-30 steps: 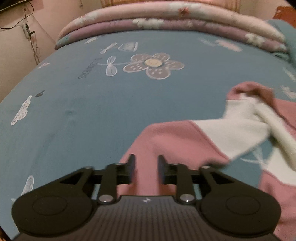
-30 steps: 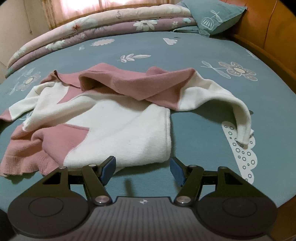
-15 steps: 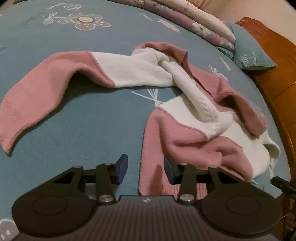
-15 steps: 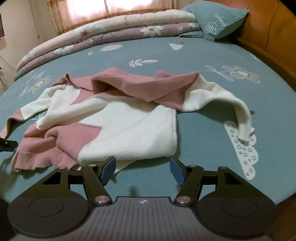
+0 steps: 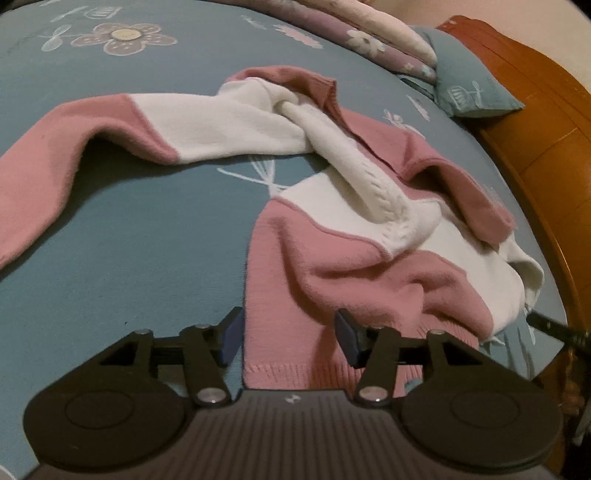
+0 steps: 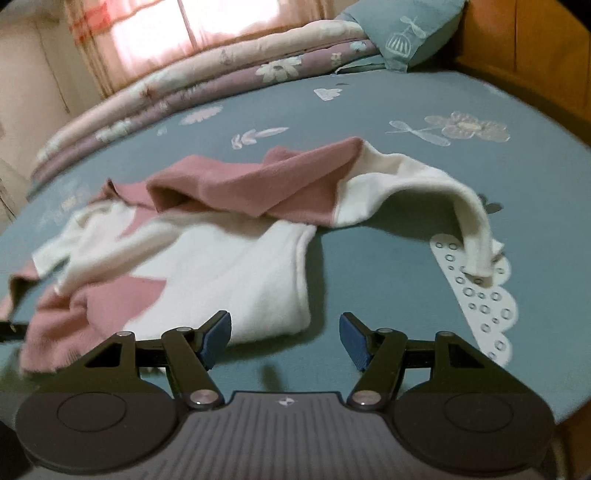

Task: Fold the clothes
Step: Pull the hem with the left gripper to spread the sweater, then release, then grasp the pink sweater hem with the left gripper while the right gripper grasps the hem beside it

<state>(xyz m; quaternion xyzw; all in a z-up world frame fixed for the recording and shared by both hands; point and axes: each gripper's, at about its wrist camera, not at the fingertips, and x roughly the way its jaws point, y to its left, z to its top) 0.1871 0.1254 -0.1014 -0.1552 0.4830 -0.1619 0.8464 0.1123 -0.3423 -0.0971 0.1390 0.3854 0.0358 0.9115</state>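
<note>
A pink-and-white sweater (image 5: 369,258) lies crumpled on the teal bedsheet (image 5: 140,258), one sleeve (image 5: 110,129) stretched to the left. My left gripper (image 5: 290,339) hovers over the sweater's pink ribbed hem (image 5: 280,365); its jaws are opening and the hem lies between them, with neither pad pressing on it. In the right wrist view the sweater (image 6: 221,258) fills the middle and its other sleeve (image 6: 443,192) arches to the right. My right gripper (image 6: 286,339) stands open just before the white bottom corner (image 6: 280,317), holding nothing.
Folded floral quilts (image 6: 184,96) and a teal pillow (image 6: 406,33) lie along the far side of the bed. A wooden bed frame (image 5: 535,129) runs along the right. The other gripper's dark tip (image 5: 550,326) shows at the sweater's right edge.
The left view has swung from the pink sleeve to the sweater's hem, and its jaws have widened. The right gripper has shifted slightly, still open.
</note>
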